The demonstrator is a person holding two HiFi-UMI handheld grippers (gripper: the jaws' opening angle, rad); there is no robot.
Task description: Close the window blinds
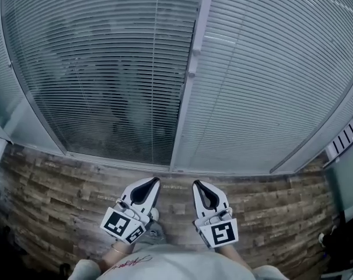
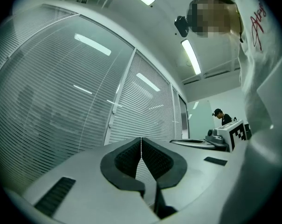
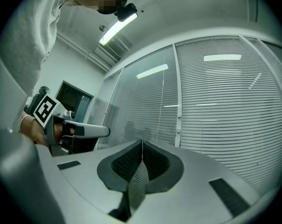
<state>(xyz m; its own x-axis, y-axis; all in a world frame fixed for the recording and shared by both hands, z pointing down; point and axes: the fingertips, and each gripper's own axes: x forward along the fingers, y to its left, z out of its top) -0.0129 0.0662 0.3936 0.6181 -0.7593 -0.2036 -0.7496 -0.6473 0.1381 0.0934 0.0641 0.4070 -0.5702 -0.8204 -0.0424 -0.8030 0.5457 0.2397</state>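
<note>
Two hand-held tools, the left gripper (image 1: 155, 181) and the right gripper (image 1: 196, 184), point side by side at a wall of window blinds (image 1: 234, 115), each with its jaws pressed together tip to tip and nothing between them. The blinds stand ahead of the fingertips and apart from them, untouched. Beyond the left gripper's fingers hangs the darker blind (image 1: 106, 69), dim shapes showing through the gaps between its slats; beyond the right gripper's fingers hangs the paler blind (image 1: 269, 63), its slats lying closer. A white frame post (image 1: 191, 74) rises between the two, ahead of the gap between the grippers. Below the fingertips runs a wood-plank floor (image 1: 53, 197), meeting the foot of the window ahead of them
</note>
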